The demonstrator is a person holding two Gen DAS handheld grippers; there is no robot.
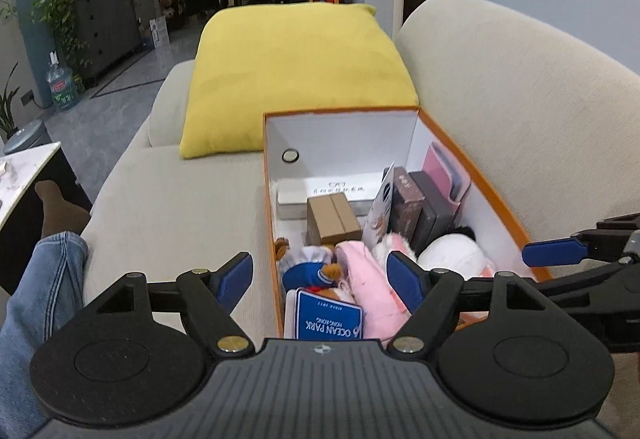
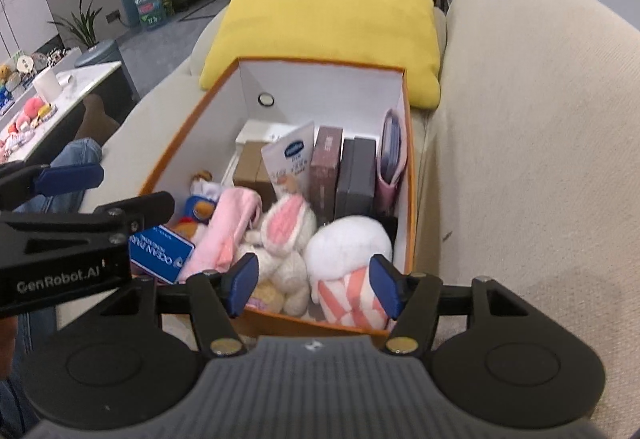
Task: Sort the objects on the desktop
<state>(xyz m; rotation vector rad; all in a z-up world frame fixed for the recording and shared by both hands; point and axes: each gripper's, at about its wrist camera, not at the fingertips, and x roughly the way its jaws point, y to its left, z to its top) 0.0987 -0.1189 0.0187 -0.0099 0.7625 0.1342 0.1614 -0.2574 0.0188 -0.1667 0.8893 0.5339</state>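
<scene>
An orange box with white inside (image 1: 344,135) (image 2: 320,83) stands on the beige sofa. It holds plush toys, a blue OCEAN PARK card (image 1: 328,319) (image 2: 160,253), a pink cloth (image 1: 368,279) (image 2: 232,227), a white plush (image 2: 344,243), a brown carton (image 1: 332,219) and upright books (image 2: 340,171). My left gripper (image 1: 320,279) is open and empty over the box's near left corner. My right gripper (image 2: 314,283) is open and empty above the near end, over the white plush.
A yellow cushion (image 1: 296,75) (image 2: 340,11) lies behind the box. The sofa back (image 2: 540,119) rises on the right. A person's jeans leg (image 1: 36,299) is on the left, by a marble table (image 2: 60,95) with small toys.
</scene>
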